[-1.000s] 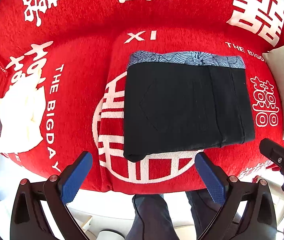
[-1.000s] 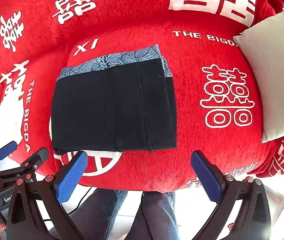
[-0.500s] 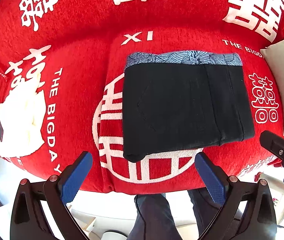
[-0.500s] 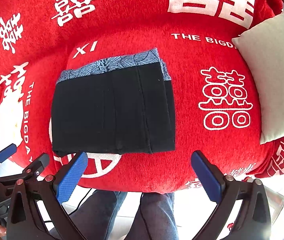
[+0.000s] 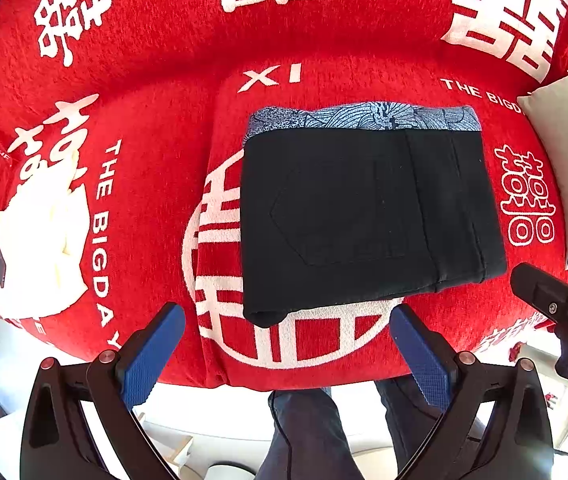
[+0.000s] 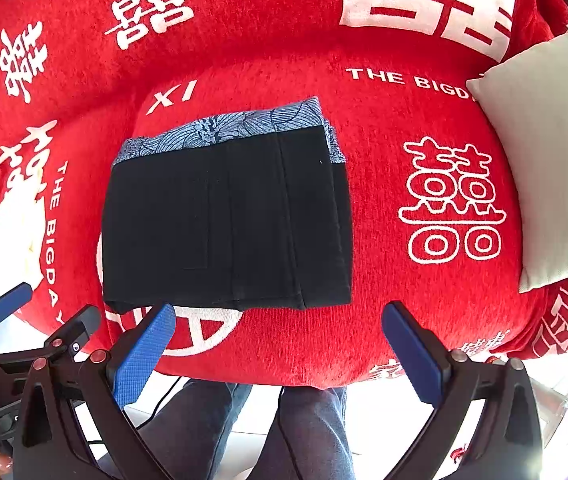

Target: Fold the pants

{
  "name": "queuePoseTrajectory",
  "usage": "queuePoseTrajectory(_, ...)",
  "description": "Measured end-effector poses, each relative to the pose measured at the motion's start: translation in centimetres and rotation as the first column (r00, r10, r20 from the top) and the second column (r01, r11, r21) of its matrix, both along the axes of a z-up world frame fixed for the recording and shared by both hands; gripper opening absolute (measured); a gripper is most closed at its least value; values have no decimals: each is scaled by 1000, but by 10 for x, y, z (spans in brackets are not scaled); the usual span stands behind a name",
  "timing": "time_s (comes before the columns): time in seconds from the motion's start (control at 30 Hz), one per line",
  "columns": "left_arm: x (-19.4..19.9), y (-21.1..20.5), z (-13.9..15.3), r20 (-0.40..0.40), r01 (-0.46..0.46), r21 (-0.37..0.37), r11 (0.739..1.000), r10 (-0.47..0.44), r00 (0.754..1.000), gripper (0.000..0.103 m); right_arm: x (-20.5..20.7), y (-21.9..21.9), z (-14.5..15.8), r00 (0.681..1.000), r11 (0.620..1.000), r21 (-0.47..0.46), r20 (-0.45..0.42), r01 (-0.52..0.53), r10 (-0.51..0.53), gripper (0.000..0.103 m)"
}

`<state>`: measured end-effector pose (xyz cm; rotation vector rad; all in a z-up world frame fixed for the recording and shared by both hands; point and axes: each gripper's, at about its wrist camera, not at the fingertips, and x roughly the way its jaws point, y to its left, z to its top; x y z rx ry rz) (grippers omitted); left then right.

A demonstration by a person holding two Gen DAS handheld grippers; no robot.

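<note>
The pants (image 5: 367, 216) are laid folded square on the red sofa (image 5: 156, 80) — both tools, left (image 5: 284, 352) and right (image 6: 280, 350), are held wide open, nothing gripped — the job judged done.

A home: red-covered sofa (image 6: 383, 320) with cushion (image 6: 543, 152).

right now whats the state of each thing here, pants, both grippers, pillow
black pants: folded into a flat rectangle on the red blanket, patterned lining showing along the far edge
left gripper: open, empty, off the pants
right gripper: open, empty, off the pants
pale pillow: lying at the right, untouched
</note>
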<state>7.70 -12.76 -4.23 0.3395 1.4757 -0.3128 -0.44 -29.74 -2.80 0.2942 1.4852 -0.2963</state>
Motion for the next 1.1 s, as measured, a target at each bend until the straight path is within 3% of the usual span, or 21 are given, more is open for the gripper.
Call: queuePoseTrajectory(1.1, 0, -1, 1, 4, -2, -7, 1000, 2, 1000, 103, 0, 6, 0, 1000, 1000, -3, 0, -3, 3, 103)
